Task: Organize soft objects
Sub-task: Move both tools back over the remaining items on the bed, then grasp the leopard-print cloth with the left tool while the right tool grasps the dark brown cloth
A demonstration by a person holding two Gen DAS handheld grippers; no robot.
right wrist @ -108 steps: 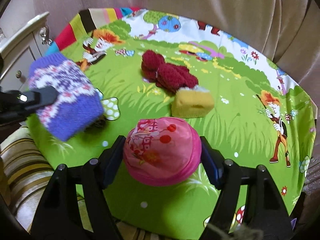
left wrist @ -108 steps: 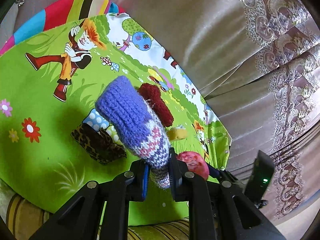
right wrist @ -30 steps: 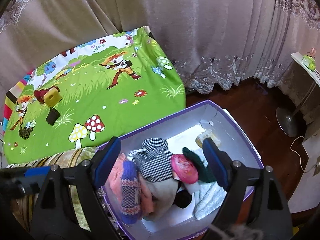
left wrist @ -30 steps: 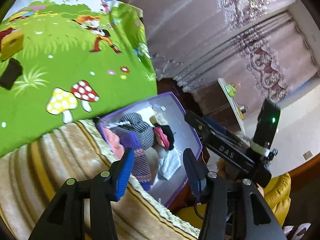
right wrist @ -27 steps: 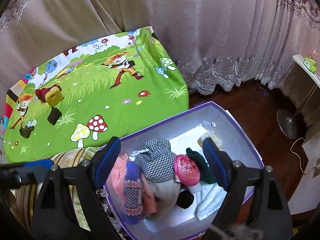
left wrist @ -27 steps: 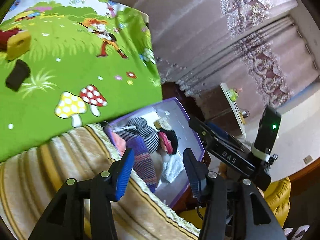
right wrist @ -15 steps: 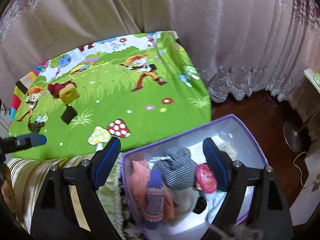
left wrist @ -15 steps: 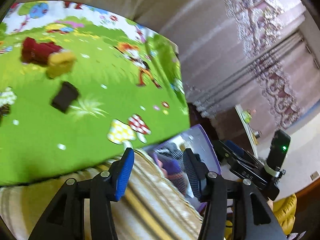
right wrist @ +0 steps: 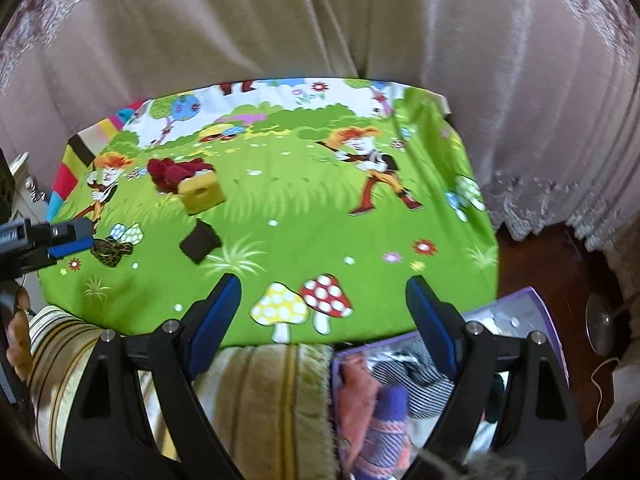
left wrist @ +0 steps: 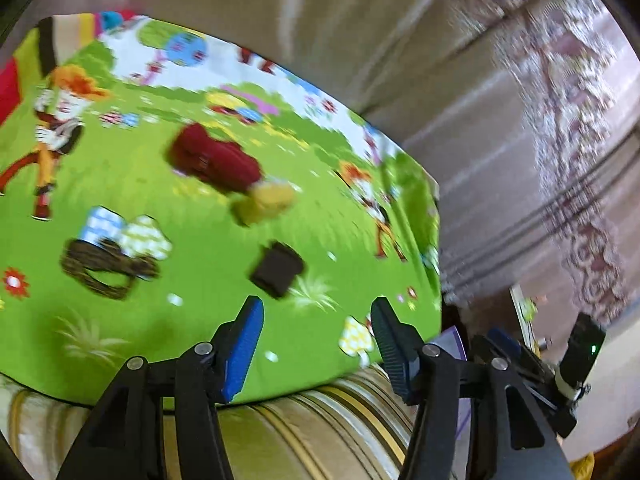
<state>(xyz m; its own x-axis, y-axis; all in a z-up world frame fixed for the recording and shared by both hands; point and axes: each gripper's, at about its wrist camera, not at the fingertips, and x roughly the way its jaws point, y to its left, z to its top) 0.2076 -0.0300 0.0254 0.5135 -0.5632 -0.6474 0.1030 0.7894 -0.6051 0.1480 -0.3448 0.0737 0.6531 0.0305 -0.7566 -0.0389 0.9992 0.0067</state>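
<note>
On the green cartoon mat (right wrist: pixel 320 208) lie a red knit piece (right wrist: pixel 176 172), a yellow sponge (right wrist: pixel 200 196), a dark brown square pad (right wrist: pixel 200 242) and a leopard-print item (right wrist: pixel 110 252). My left gripper (left wrist: pixel 316 320) hovers over the mat's near edge, just short of the dark pad (left wrist: pixel 278 268). Its jaws are opening with nothing between them. My right gripper (right wrist: pixel 324 292) is open and empty above the mat's front edge. The purple box (right wrist: pixel 536 300) at lower right holds a purple knit sock (right wrist: pixel 384 432), pink cloth and a checked item.
A striped sofa cushion (right wrist: pixel 260 392) runs under the mat's front edge. Curtains (right wrist: pixel 360 20) hang behind the mat and to its right. A fan base (right wrist: pixel 600 324) stands on the dark floor at the right. A person's hand (right wrist: pixel 18 340) shows at the left edge.
Both grippers swung left, from above the box to over the mat. The box slid to the lower right of the right wrist view and nearly out of the left one.
</note>
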